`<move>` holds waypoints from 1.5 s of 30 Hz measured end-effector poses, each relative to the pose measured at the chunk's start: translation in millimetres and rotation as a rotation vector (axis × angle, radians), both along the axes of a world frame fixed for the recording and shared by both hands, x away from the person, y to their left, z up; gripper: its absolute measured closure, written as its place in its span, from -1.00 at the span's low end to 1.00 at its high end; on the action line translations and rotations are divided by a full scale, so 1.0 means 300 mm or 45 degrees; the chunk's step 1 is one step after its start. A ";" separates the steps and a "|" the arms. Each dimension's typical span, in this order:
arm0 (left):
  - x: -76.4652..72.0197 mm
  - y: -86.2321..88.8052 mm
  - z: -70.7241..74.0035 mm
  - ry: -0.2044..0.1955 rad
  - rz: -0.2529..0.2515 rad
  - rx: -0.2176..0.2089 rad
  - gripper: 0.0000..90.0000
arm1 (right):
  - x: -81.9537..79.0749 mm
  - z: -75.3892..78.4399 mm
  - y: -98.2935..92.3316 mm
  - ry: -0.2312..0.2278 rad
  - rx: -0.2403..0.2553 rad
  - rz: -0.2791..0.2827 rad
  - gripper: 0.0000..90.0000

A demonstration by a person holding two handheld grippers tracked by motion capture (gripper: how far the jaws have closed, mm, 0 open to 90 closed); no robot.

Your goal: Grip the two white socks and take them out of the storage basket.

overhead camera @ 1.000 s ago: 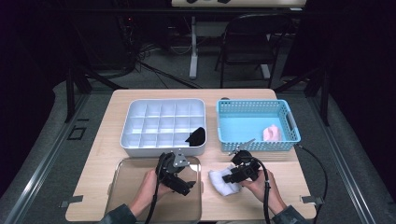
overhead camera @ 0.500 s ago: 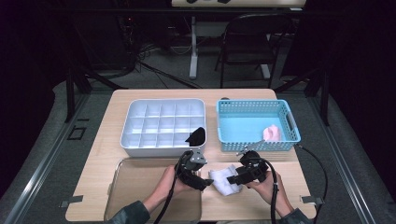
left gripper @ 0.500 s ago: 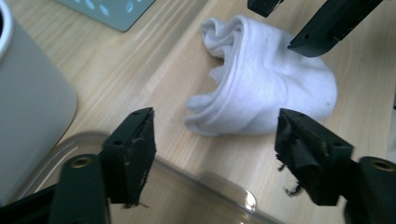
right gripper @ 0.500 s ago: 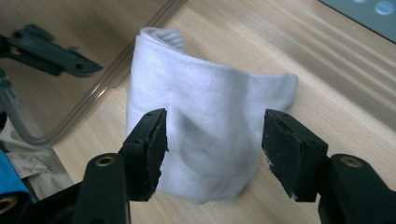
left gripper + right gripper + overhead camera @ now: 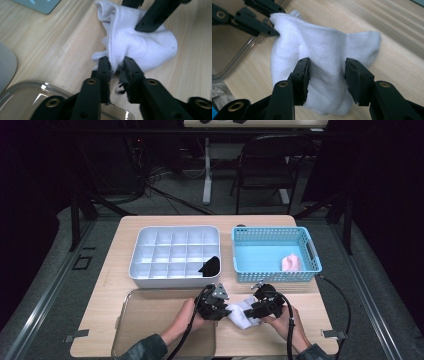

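Observation:
A white sock (image 5: 242,315) lies crumpled on the wooden table near its front edge, between my two grippers. My left gripper (image 5: 116,62) pinches a fold at the sock's (image 5: 142,42) near edge. Its jaws have just been closing with that fold between them. In the high view the left gripper (image 5: 226,309) comes in from the sock's left and the right gripper (image 5: 253,312) from its right. My right gripper (image 5: 327,67) has a bunch of the sock (image 5: 324,45) between its pads. Its jaws have just been closing too.
A white compartment tray (image 5: 136,269) stands behind, with a black item (image 5: 211,266) in its front right cell. To its right a blue basket (image 5: 277,231) holds a pink item (image 5: 292,262). A clear shallow tray (image 5: 145,320) lies at the front left.
My left hand has moved right, from over the clear tray to the sock, and its jaws have closed on the sock's edge. The right gripper has stayed on the sock.

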State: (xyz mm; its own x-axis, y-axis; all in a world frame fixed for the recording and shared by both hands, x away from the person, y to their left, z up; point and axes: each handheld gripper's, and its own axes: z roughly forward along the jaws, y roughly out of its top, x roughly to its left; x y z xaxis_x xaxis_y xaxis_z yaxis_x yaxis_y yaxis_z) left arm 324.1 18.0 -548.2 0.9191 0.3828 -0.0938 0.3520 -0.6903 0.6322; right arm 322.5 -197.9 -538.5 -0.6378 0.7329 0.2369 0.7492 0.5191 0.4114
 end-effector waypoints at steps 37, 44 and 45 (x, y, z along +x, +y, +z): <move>-0.021 0.023 0.030 0.018 0.008 0.034 0.87 | 0.044 0.017 -0.035 -0.095 -0.007 -0.120 0.84; -0.019 0.026 0.043 0.018 0.011 0.043 0.87 | 0.032 0.050 -0.068 -0.135 0.035 -0.182 0.82; -0.017 0.024 0.038 0.027 0.010 0.050 0.87 | 0.036 0.035 -0.063 -0.108 0.016 -0.170 0.79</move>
State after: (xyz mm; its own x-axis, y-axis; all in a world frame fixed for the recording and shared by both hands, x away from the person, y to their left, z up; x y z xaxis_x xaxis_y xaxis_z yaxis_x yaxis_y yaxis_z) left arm 319.0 25.3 -536.8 0.9141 0.3935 -0.0982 0.3705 -0.7118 0.5967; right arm 333.3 -216.8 -528.0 -0.5531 0.8096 0.1964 0.7735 0.4116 0.4819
